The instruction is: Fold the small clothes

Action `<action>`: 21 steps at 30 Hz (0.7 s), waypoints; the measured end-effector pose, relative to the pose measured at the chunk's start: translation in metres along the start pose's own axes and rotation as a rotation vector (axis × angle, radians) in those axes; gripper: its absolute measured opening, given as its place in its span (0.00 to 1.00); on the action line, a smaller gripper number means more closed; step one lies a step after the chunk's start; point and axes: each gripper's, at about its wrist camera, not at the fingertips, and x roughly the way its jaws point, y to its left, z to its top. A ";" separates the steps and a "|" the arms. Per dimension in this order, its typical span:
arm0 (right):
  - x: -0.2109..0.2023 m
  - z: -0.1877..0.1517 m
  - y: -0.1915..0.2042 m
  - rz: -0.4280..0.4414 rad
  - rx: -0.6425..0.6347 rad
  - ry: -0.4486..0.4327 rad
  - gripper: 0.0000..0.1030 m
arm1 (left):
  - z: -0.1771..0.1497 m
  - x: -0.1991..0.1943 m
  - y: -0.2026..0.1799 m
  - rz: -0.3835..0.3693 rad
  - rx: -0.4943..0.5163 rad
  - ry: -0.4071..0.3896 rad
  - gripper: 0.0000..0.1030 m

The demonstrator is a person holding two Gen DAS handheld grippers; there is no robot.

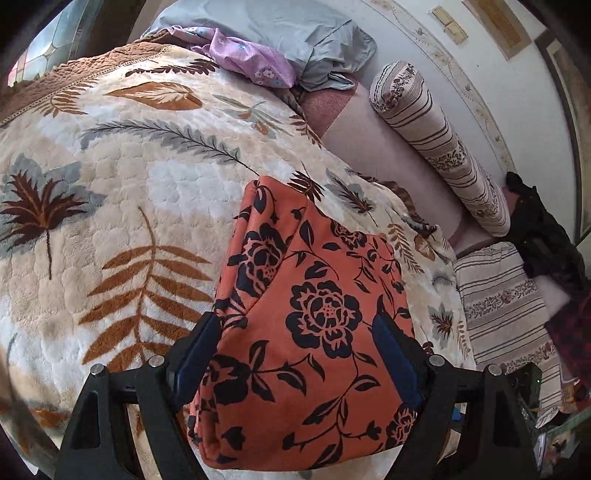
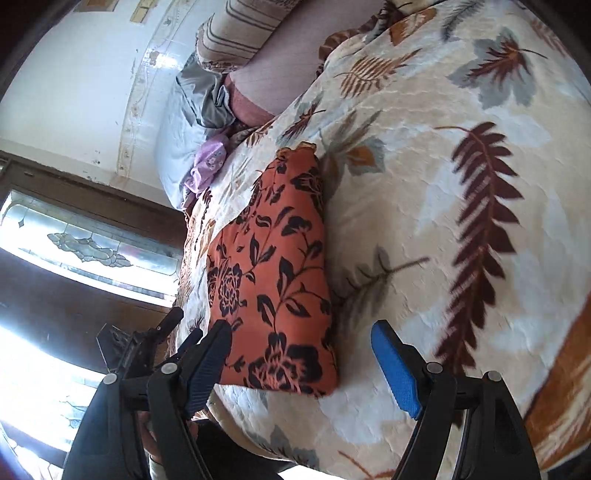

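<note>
An orange garment with black flowers (image 1: 306,325) lies folded into a narrow stack on the leaf-patterned blanket (image 1: 110,184). My left gripper (image 1: 295,325) is open, its blue-padded fingers (image 1: 199,343) spread wide over the near part of the garment without pinching it. In the right wrist view the same garment (image 2: 273,273) lies left of centre on the blanket (image 2: 443,184). My right gripper (image 2: 299,332) is open and empty, hovering just above the garment's near end. The other gripper (image 2: 147,343) shows at the lower left.
A purple floral cloth (image 1: 251,59) and a grey sheet (image 1: 295,33) lie at the bed's far end. Striped bolster pillows (image 1: 443,147) line the wall side. Dark clothes (image 1: 546,229) are piled at the right. A window (image 2: 74,243) is beyond the bed edge.
</note>
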 end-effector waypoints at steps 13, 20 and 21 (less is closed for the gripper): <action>0.113 0.054 0.001 -0.029 -0.045 0.144 0.50 | 0.013 0.064 0.030 -0.001 0.007 0.243 0.70; 0.118 0.059 0.010 -0.002 -0.081 0.181 0.38 | 0.009 0.066 0.028 -0.016 0.028 0.255 0.37; 0.115 0.060 0.016 -0.003 -0.098 0.179 0.35 | 0.010 0.063 0.026 -0.021 0.024 0.245 0.32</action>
